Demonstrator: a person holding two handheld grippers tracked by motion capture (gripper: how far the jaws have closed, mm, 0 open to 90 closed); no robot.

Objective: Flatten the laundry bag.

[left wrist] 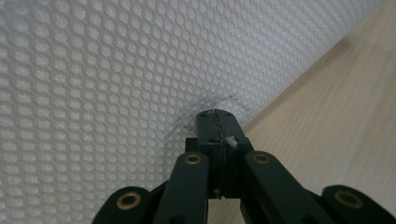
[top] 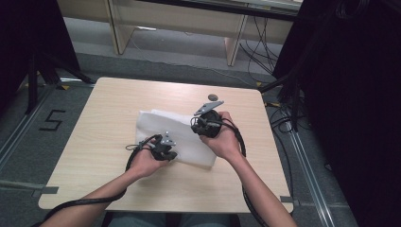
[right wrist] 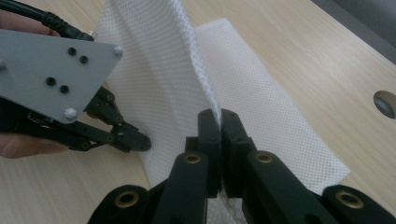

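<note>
A white mesh cloth (top: 156, 125) lies partly folded in the middle of the wooden table (top: 108, 109). My left gripper (top: 171, 154) sits at the cloth's near edge. In the left gripper view its jaws (left wrist: 217, 115) are shut on the cloth (left wrist: 116, 70), which puckers around the tips. My right gripper (top: 201, 126) is over the cloth's right part. Its jaws (right wrist: 219, 116) are shut on a raised fold of the cloth (right wrist: 261, 102), lifted into a ridge. The left gripper (right wrist: 137, 140), with its grey plate, shows at the left of the right gripper view, pinching the cloth's edge.
A round hole (top: 213, 97) is set in the table behind the cloth, also at the right edge of the right gripper view (right wrist: 385, 103). Bare wood surrounds the cloth. Cables and black drapes stand to the right of the table, and a taped "5" (top: 51, 120) marks the floor at left.
</note>
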